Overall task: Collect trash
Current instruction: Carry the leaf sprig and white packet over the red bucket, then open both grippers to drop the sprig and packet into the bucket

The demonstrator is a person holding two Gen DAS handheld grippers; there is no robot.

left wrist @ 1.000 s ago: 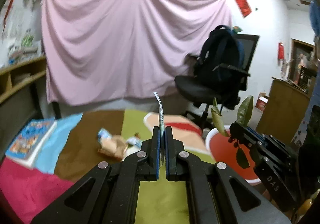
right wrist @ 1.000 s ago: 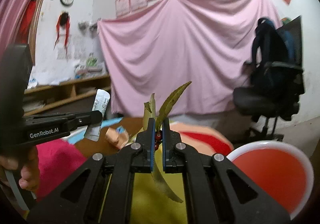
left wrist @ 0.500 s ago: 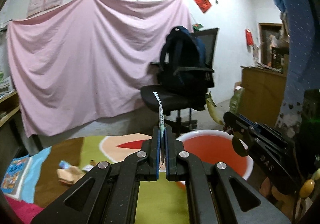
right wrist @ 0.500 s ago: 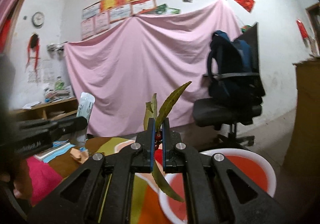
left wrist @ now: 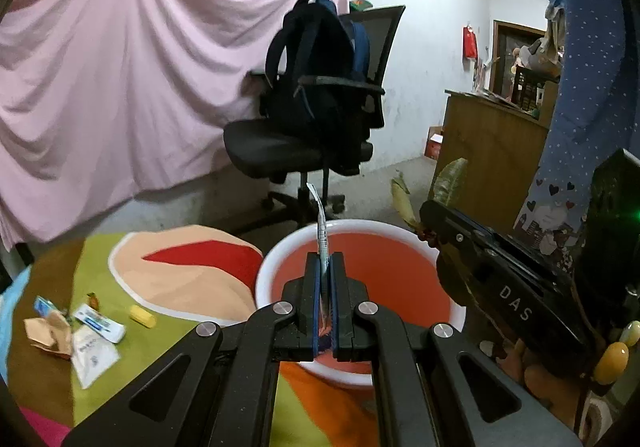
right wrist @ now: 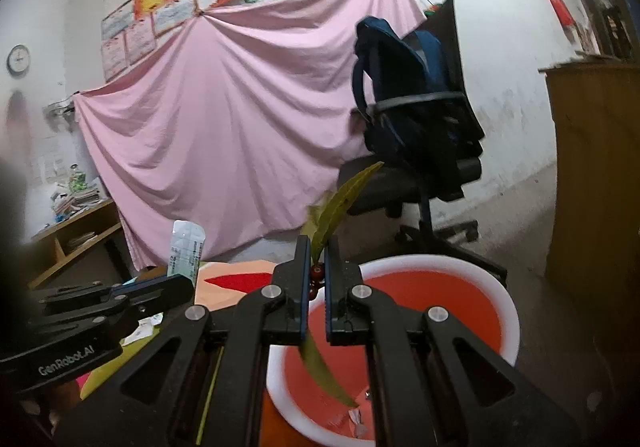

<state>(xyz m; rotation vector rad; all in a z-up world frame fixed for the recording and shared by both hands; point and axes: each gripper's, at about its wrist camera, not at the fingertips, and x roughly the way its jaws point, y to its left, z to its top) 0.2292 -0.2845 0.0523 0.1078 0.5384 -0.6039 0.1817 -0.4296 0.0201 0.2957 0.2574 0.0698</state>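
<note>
1. The left tool (left wrist: 325,279) is sitting at the lower centre of the left wrist view, its jaws pressed together and pinching a thin flat wrapper (left wrist: 321,231) that is standing up edge-on from the tips.
2. The right tool (right wrist: 316,271) is sitting at the lower centre of the right wrist view, its jaws nearly together and pinching a leafy sprig (right wrist: 340,207) with small red berries at the stem; one leaf is pointing up and another is hanging down below the jaws.
3. A basin (left wrist: 276,259), white-rimmed with an orange-red inside, is lying just beyond and below both tools, in the lower middle of each view. A few scraps are already lying at its bottom edge in the right wrist view.
4. The step in hand appears to be dropping both pieces into the basin. To do it well, each tool's tips should be brought over the orange-red inside, not the rim, before the jaws are spread (the light wrapper could flutter aside if let go from high up).
5. The hanging leaf could catch on the rim, so a release over the middle looks safest.
6. More trash (left wrist: 86,331), wrappers and crumpled paper, is waiting on the desk (left wrist: 104,259) at the lower left of the left wrist view.
</note>
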